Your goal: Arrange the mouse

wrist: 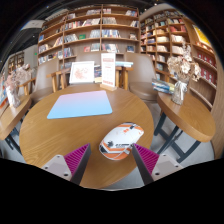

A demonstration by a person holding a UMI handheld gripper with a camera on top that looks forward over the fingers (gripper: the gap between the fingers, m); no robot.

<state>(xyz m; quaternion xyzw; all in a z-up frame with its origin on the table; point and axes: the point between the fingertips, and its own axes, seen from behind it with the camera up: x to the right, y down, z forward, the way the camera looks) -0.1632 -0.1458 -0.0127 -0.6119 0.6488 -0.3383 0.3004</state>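
The mouse (122,140) lies on the round wooden table (45,135), near its front edge, just ahead of our gripper (109,158) and in line with the gap between the fingers; it looks white and rounded with reddish markings, and we cannot make out its buttons or any cable. We judge it light, rigid and smooth-shelled, so it could slip under a careless squeeze; the sensible hold is across its two long sides, low on the body, with the pads (76,157) square to them. Our fingers stand apart and hold nothing, with the mouse beyond their tips rather than between them. Farther back on the table lies a pale blue mat (80,105), well apart from the mouse, which we take as the likely place to set it. Behind the mat stand upright cards (82,72), but we cannot read any writing on them, nor any brand on the mouse. A vase (180,88) of pale flowers stands on a neighbouring table to the right, and bookshelves (95,30) line the far walls.
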